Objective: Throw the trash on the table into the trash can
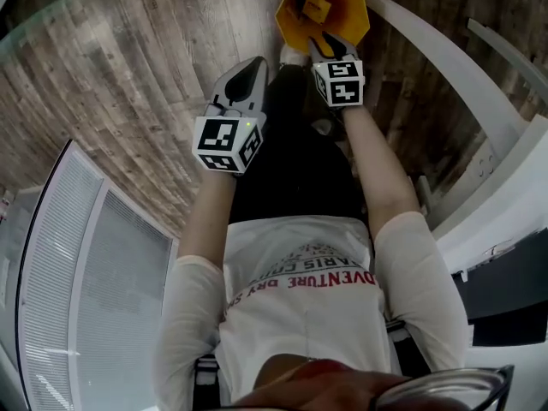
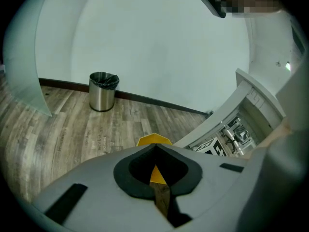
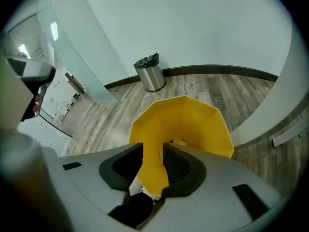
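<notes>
A piece of trash [image 1: 313, 7] lay inside the yellow trash can [image 1: 353, 14]. The right gripper [image 3: 153, 148] hung just over the can's near rim, jaws roughly half apart and gripping nothing, so that drop looked done; no view showed whether more remained to collect. The left gripper [image 2: 155, 149] was closed, tips meeting, and empty, while the can stood upright on the wooden floor [image 1: 154, 50] at the person's feet, long axis vertical, mouth facing straight up.
</notes>
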Demonstrator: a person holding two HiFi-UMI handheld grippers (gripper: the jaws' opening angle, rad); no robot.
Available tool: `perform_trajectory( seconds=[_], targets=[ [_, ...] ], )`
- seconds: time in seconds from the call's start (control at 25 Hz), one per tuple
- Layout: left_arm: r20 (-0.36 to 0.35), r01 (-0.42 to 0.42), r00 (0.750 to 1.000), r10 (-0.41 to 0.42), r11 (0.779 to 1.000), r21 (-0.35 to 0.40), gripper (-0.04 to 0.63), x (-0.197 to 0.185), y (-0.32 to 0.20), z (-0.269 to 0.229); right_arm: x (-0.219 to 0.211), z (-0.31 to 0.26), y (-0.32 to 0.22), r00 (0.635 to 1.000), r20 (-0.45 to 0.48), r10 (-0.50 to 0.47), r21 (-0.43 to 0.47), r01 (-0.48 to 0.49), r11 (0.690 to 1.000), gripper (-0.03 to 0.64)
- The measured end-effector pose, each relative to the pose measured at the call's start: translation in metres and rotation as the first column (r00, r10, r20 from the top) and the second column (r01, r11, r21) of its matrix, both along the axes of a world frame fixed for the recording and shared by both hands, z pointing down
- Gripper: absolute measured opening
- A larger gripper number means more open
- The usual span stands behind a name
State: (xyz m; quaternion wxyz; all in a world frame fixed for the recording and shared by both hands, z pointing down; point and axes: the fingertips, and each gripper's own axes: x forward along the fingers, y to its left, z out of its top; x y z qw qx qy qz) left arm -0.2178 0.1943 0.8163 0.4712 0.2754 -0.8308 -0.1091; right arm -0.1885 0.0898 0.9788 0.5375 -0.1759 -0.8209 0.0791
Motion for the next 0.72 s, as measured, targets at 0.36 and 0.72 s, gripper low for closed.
perform_trajectory(
  seconds=[0.36,0.72],
  targets=[
    [0.098,0.029,0.995,-0.037,0.996,0.079,0.023,-0.053,-0.024,-0.106,-0.049,-0.158,-0.019,0.981,0.154,0.117,-0.014,-0.116,0.993,0.065],
    [0.274,-0.204,0.947,0.17,0.974,0.098,0.023,-0.078,-0.1,-0.276,-0.084,-0.413,-0.081,0.869,0.43,0.246,-0.043,-0.252,0.967,0.026]
  ],
)
